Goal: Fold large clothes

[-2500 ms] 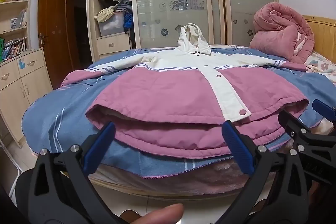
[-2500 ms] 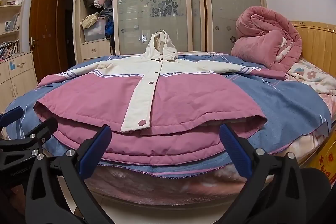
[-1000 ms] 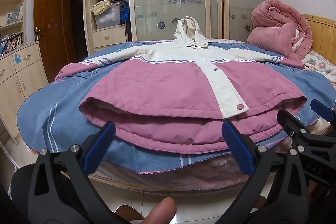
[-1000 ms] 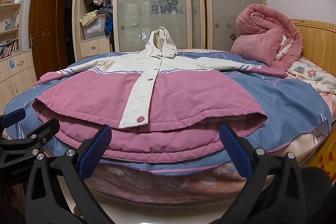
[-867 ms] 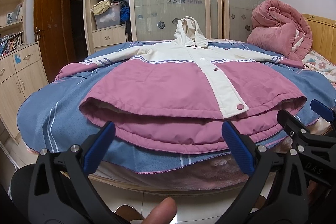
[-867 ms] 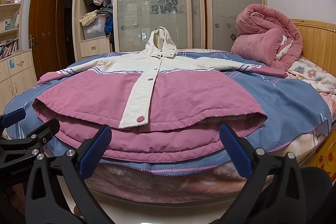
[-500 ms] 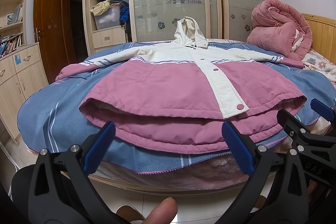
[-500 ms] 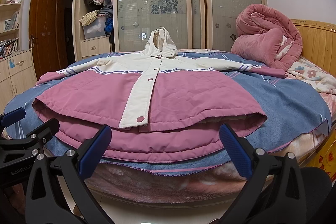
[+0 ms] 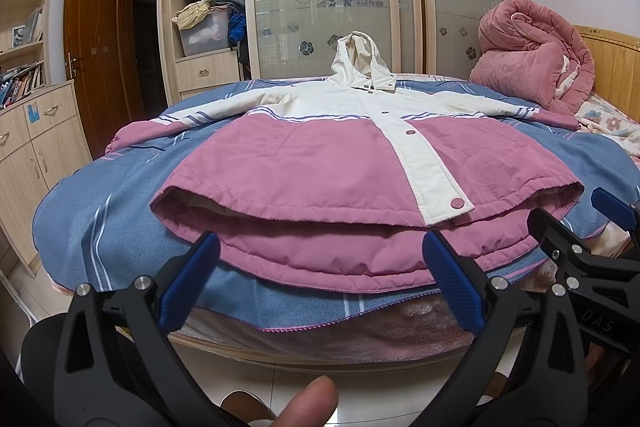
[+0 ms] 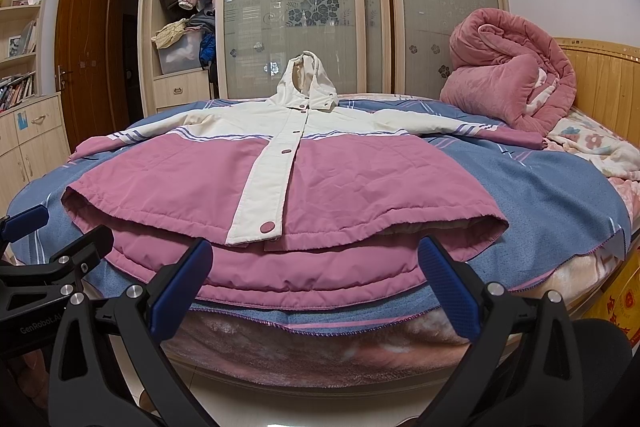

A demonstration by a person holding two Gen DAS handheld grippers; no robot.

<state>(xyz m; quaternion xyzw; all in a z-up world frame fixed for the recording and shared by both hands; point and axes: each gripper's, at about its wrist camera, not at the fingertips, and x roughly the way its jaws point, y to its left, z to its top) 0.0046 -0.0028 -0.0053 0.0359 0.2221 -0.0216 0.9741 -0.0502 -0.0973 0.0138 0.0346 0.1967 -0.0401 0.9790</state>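
Left claw: hanging wide and empty at the foot of the bed, blue pads flanking the near hem without touching it; a fingertip is showing beneath it. Right claw: likewise gaping wide, holding nothing, hovering just short of the same hem and beside its partner. Cabinet and bookshelf: standing at far left. Wardrobe: standing open behind, clothes hanging and heaped inside. Jacket, pink below and cream above: lying face up and fastened, spread flat on the blue striped bedspread, left sleeve reaching toward the cabinet side, hood propping up at the far edge, right sleeve stretching toward the headboard side. Rolled pink quilt: sitting at far right against the wooden headboard. Step in hand, by my reading: folding is not yet beginning; both claws are lining up for a first grasp. Next move, as judged: each claw is needing to advance over a sleeve or a side edge, pinch the padded fabric firmly, and carry it inward across the cream placket, keeping the bulky layers from sliding.
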